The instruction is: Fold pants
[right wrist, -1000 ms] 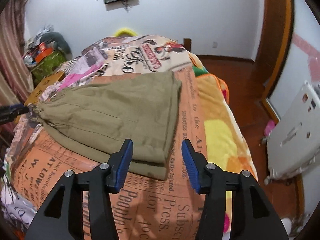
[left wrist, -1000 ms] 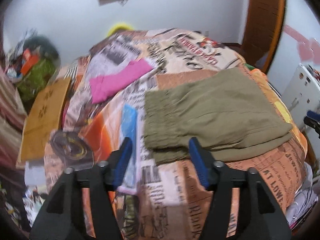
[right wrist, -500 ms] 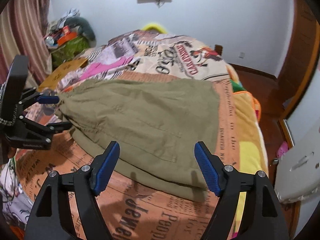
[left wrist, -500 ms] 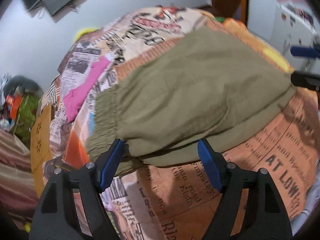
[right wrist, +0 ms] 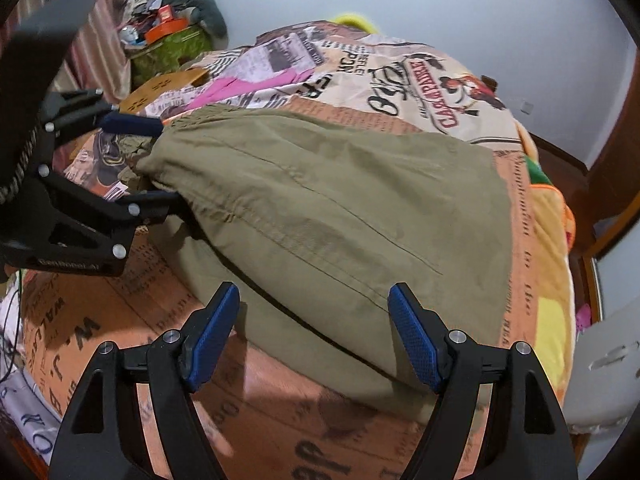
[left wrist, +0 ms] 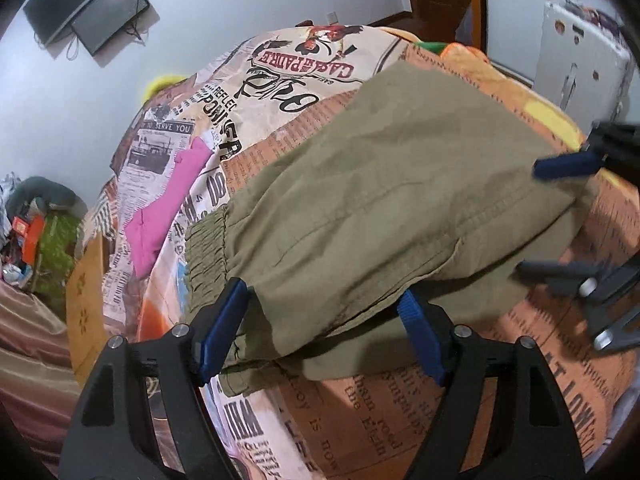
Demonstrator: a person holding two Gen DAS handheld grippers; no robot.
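Olive-green pants [left wrist: 384, 208] lie folded on a bed with a newspaper-print cover [left wrist: 400, 408]; the pants also show in the right wrist view [right wrist: 340, 216]. My left gripper [left wrist: 320, 332] is open, its blue pads straddling the near edge at the elastic waistband end. It shows from the side in the right wrist view [right wrist: 156, 164], jaws apart around that end. My right gripper [right wrist: 312, 336] is open at the near edge of the opposite end, and appears in the left wrist view [left wrist: 560, 220].
A pink garment [left wrist: 164, 216] lies on the bed beyond the waistband. A cardboard box [left wrist: 86, 300] and clutter [right wrist: 168, 32] stand by the bed's left. A white appliance [left wrist: 580, 68] stands on the right. A dark screen [left wrist: 100, 12] hangs on the wall.
Both grippers have moved in toward the pants. The left gripper swung right and now straddles the waistband end; the right gripper came closer to the other end. Both stay open.
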